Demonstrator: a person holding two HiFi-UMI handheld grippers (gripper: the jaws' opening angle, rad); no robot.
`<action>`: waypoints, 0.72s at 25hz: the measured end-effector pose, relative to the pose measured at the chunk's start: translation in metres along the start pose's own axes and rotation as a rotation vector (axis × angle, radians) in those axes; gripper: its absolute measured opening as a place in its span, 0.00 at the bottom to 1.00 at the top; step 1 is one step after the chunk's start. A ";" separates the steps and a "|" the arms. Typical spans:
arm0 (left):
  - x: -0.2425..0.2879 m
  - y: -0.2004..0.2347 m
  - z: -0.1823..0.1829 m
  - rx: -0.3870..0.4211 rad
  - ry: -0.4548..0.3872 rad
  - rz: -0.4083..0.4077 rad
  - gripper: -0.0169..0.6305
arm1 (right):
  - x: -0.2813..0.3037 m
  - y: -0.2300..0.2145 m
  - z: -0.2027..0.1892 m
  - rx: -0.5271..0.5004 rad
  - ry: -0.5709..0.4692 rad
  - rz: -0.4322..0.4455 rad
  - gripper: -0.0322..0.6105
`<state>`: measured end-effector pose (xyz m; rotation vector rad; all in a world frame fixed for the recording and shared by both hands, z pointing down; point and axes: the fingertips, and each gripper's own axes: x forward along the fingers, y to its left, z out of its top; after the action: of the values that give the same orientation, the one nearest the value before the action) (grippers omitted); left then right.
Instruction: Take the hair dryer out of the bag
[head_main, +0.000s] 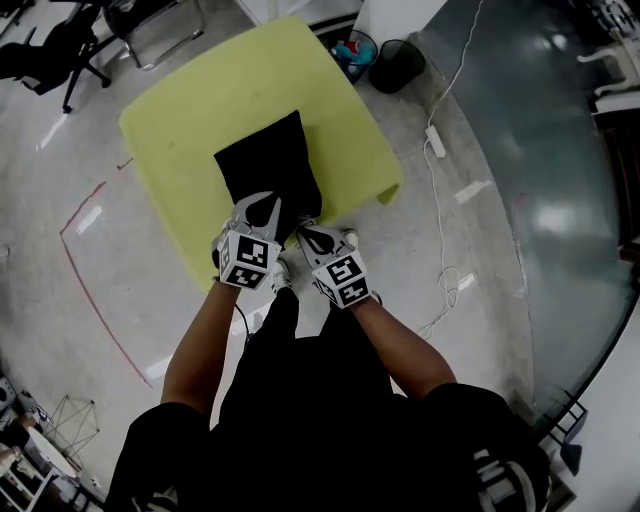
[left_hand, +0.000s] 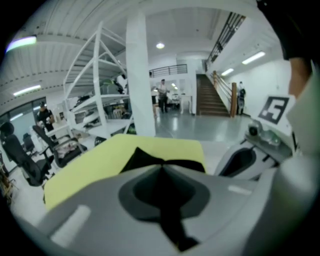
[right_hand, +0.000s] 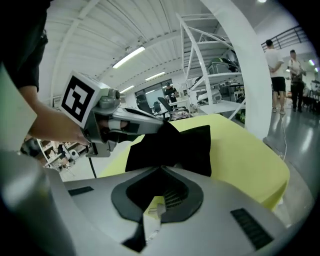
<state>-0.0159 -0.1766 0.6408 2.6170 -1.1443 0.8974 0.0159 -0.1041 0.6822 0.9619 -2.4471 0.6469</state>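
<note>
A black bag (head_main: 265, 160) lies on the yellow-green table (head_main: 190, 110), in front of the person. Both grippers meet at the bag's near edge. My left gripper (head_main: 268, 207) is shut, and black fabric runs down the slit between its jaws (left_hand: 162, 166). In the right gripper view its tip (right_hand: 165, 125) pinches a raised corner of the bag (right_hand: 185, 145). My right gripper (head_main: 304, 229) is shut just right of it, its tip (right_hand: 161, 169) closed on the bag's near edge. No hair dryer shows in any view.
Two bins (head_main: 385, 60) stand beyond the table's far corner. A power strip with a white cable (head_main: 436, 140) lies on the floor to the right. An office chair (head_main: 60, 50) is at the far left. A white pillar (left_hand: 140, 75) rises behind the table.
</note>
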 end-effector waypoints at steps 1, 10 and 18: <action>0.001 0.005 0.001 -0.006 -0.003 0.000 0.05 | 0.004 -0.003 0.001 -0.012 0.008 -0.019 0.06; 0.013 0.031 0.016 -0.091 -0.047 -0.037 0.05 | 0.029 -0.019 0.000 -0.071 0.075 -0.132 0.06; 0.015 0.036 0.026 -0.109 -0.076 -0.088 0.05 | 0.054 -0.029 -0.003 -0.047 0.139 -0.182 0.26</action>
<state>-0.0216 -0.2205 0.6247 2.6101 -1.0537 0.7038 0.0009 -0.1488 0.7221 1.0689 -2.2133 0.5712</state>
